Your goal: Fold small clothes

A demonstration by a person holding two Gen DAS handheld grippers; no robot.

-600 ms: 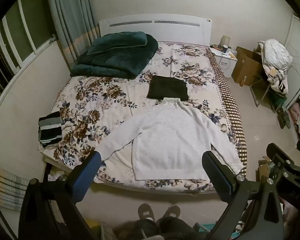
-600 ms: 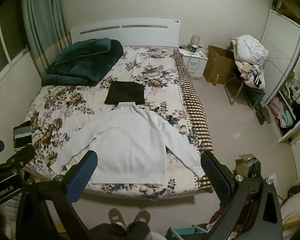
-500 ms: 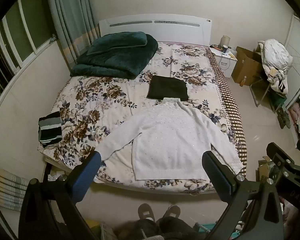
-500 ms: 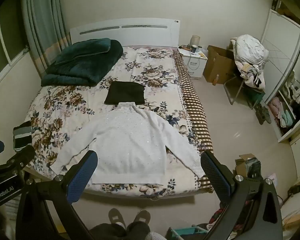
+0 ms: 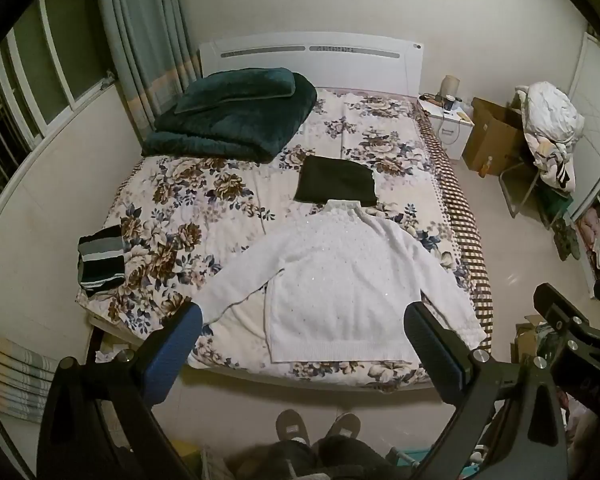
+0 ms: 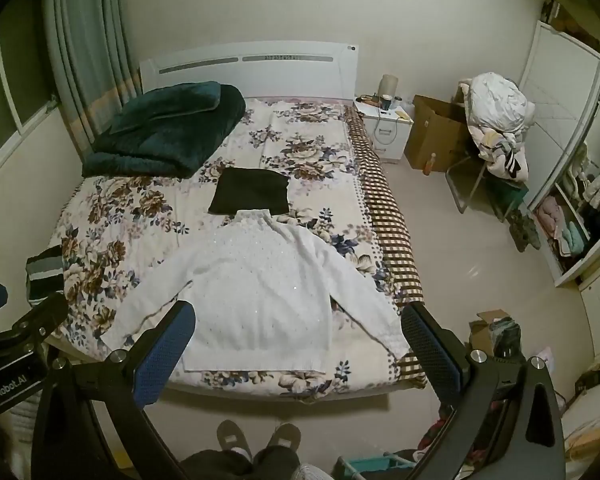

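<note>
A white knit sweater (image 5: pixel 340 276) lies flat on the floral bed (image 5: pixel 204 200), sleeves spread, hem toward the foot edge; it also shows in the right wrist view (image 6: pixel 256 284). A folded dark garment (image 5: pixel 336 180) lies just beyond its collar, also in the right wrist view (image 6: pixel 252 196). My left gripper (image 5: pixel 300 328) is open and empty, held above the foot of the bed. My right gripper (image 6: pixel 296 328) is open and empty at the same height beside it.
A folded green blanket (image 5: pixel 236 116) sits at the head. A striped folded garment (image 5: pixel 100 264) lies at the bed's left edge. A nightstand (image 6: pixel 384 132), cardboard box (image 6: pixel 436 136), chair with laundry (image 6: pixel 496 120) and wardrobe (image 6: pixel 572 200) stand on the right. My feet (image 6: pixel 256 436) are at the bed's foot.
</note>
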